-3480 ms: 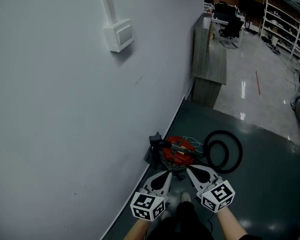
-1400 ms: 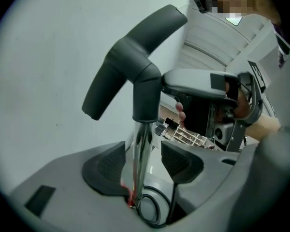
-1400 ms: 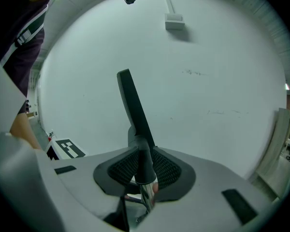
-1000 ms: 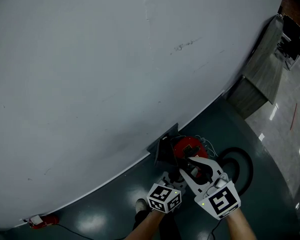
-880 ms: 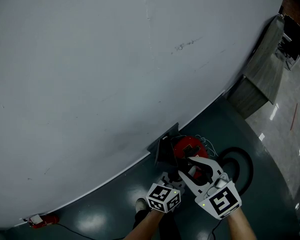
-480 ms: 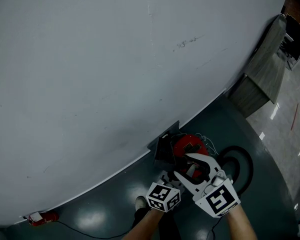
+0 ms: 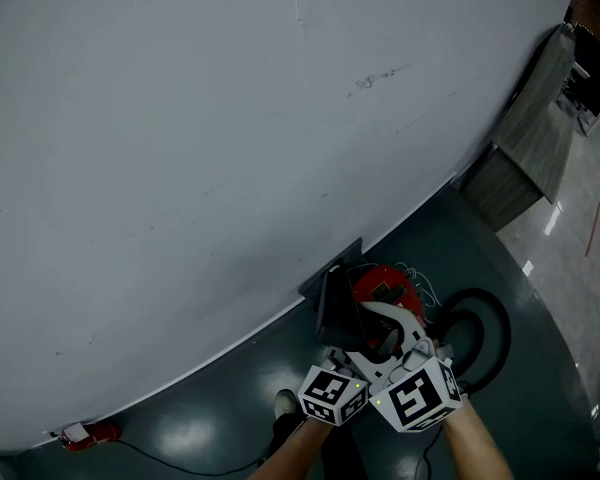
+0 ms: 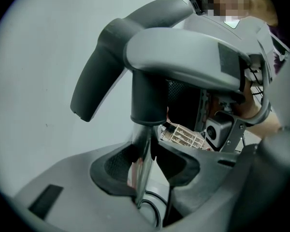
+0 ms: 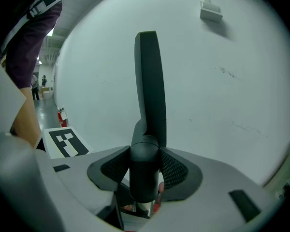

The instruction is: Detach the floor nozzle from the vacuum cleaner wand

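Moved: right gripper (image 7: 375, 336) now sits lower and closer in beside left gripper (image 7: 338, 358) than half a second back, on the near side of the red canister (image 7: 385, 286).
Jaw change: right fingers (image 9: 175, 173) have just been opening. Left fingers (image 8: 112, 168) have just been closing in.
Meaning for task: looks like the left side takes the anchor hold while the right side re-seats higher up. Floor nozzle (image 9: 151, 81) is still on, pull not begun.
Right fingers: spread wide, with the nozzle's dark collar (image 9: 144, 173) between the pads and close to both. No squeeze showing.
Left fingers: partly closed, clamped on the chrome wand (image 8: 141, 163) just under the collar.
Task thing: floor nozzle stands upright on the wand, on the wall (image 7: 230, 148) side of the red canister, joint intact.
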{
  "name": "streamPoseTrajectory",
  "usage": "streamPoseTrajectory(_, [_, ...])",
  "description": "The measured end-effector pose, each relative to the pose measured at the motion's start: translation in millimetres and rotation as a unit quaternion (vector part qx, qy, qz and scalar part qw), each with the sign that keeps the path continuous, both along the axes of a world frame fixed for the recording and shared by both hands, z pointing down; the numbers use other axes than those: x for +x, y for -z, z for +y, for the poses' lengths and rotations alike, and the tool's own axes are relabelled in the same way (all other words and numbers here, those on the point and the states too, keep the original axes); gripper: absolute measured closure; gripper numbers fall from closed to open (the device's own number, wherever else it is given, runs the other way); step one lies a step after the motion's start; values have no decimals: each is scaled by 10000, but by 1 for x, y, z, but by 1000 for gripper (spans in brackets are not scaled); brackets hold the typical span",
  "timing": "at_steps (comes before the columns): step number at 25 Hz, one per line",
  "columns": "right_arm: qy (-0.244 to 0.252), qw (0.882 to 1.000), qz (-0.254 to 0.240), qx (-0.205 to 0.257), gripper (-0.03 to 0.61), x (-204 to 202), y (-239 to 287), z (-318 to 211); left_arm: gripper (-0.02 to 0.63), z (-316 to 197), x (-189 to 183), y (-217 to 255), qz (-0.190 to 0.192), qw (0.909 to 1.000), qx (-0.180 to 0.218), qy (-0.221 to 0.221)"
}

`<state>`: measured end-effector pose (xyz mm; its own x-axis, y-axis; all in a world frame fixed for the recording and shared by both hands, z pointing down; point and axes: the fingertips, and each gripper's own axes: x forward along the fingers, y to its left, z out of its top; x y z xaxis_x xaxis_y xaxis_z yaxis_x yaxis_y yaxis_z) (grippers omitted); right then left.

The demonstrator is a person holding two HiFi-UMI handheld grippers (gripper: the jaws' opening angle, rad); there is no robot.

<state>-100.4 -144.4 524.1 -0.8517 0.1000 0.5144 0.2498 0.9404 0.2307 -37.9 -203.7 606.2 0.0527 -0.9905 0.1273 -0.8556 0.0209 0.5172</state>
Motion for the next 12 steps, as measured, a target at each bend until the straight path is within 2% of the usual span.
streamPoseTrajectory(12, [-76, 9999, 11, 84, 383, -2, -1, -2, 460, -1, -1, -3, -20, 10000, -29, -35])
